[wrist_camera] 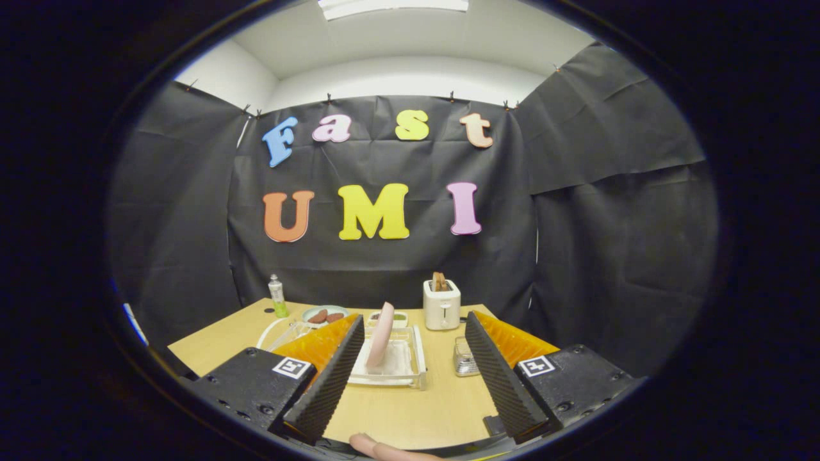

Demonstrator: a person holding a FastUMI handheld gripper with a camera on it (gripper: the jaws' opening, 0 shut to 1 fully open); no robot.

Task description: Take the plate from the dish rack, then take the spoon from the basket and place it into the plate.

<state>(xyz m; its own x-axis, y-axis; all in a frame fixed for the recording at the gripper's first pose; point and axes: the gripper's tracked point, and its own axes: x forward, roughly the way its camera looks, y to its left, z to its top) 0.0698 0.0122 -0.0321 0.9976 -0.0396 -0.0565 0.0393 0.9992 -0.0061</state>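
At twelve o'clock beyond our fingers, the plate (382, 334) stands on edge in the rack (416, 358), upright so we can pinch its rim. Our gripper (410, 358) is spread wide, empty, held level above the table (410, 410). A basket (465, 357), probably the spoon's, sits at one o'clock.

Pink plate (382, 334) in clear rack (418, 358), white toaster (442, 305), tan table (410, 410).
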